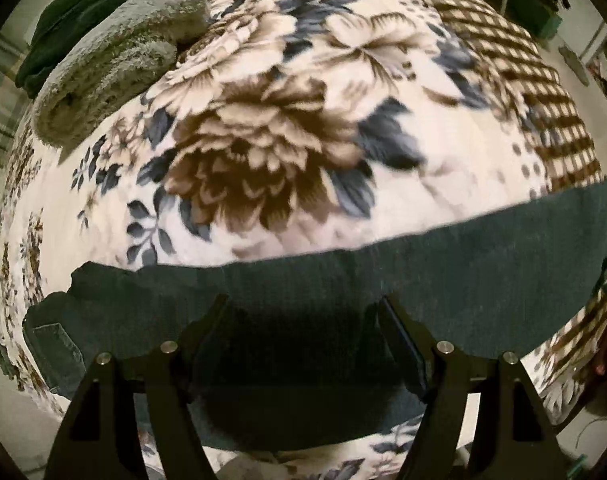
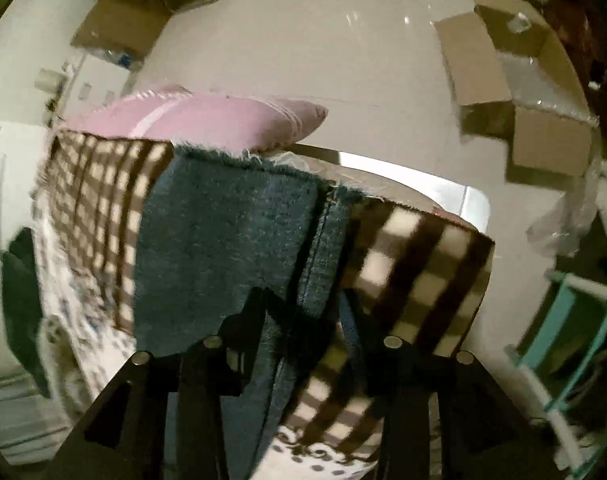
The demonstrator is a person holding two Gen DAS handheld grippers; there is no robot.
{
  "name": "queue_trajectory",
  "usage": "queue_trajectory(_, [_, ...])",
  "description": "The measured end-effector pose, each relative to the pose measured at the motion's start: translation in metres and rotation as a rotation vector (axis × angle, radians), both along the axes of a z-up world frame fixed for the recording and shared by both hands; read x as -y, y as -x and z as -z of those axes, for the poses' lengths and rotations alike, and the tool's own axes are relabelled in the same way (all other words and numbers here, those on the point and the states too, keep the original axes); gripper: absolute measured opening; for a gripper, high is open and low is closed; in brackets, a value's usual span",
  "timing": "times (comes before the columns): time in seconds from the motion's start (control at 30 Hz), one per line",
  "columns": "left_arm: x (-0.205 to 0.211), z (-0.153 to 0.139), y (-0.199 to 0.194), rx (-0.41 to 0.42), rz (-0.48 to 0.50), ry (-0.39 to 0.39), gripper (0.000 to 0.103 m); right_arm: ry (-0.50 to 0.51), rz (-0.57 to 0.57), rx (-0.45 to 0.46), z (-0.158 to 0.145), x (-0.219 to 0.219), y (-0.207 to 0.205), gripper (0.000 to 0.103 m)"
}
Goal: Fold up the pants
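Dark blue denim pants [image 1: 343, 280] lie flat across the near side of a bed with a floral blanket [image 1: 263, 140]. My left gripper [image 1: 303, 304] is open just above the pants, its fingers spread over the fabric. In the right wrist view the pants' legs [image 2: 223, 240] stretch away to frayed hems near a pink pillow [image 2: 199, 118]. My right gripper [image 2: 303, 312] hovers over the leg edge with its fingers apart, one over the denim and one over the checked blanket border [image 2: 415, 280].
A rolled grey fleece blanket [image 1: 115, 68] and a dark green cloth [image 1: 83, 8] lie at the bed's far left. Cardboard boxes [image 2: 515, 92] stand on the floor beyond the bed corner. A teal rack [image 2: 575, 340] stands at right.
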State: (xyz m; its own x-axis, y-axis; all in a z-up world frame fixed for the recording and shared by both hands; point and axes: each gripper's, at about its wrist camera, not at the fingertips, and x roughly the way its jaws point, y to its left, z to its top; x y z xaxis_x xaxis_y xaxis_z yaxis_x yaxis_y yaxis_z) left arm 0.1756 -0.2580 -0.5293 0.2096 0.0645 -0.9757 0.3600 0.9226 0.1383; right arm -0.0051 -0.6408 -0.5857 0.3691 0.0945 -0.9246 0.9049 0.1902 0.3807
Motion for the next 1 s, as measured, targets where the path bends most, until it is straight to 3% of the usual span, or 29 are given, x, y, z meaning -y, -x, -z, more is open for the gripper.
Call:
queue_trajectory(0.3, [-0.012,0.007,0.020,-0.034,-0.029,0.002,0.072,-0.006,-0.158,0.002,-0.008,-0.042,-0.011,0.041])
queue_trajectory(0.43, [-0.040,0.001,0.032,-0.054,-0.090,0.032,0.072,-0.053,-0.199,-0.018,-0.010,-0.074,-0.020,0.041])
queue_trajectory(0.63, [-0.146,0.005,0.051,-0.132,-0.330,0.060,0.072,-0.160,-0.322,0.032,-0.017,-0.160,-0.027,0.041])
queue_trajectory(0.83, [-0.267,0.022,0.055,-0.170,-0.634,0.127,0.072,-0.184,-0.276,0.013,0.011,-0.200,-0.037,0.041])
queue_trajectory(0.87, [-0.285,0.025,0.053,-0.172,-0.678,0.144,0.072,-0.176,-0.262,0.014,0.014,-0.203,-0.040,0.038])
queue_trajectory(0.97, [-0.334,0.032,0.054,-0.179,-0.816,0.228,0.072,-0.108,-0.244,-0.027,0.014,-0.210,-0.044,0.000])
queue_trajectory(1.0, [-0.353,0.034,0.055,-0.178,-0.868,0.267,0.072,-0.095,-0.239,-0.040,0.011,-0.211,-0.042,0.000])
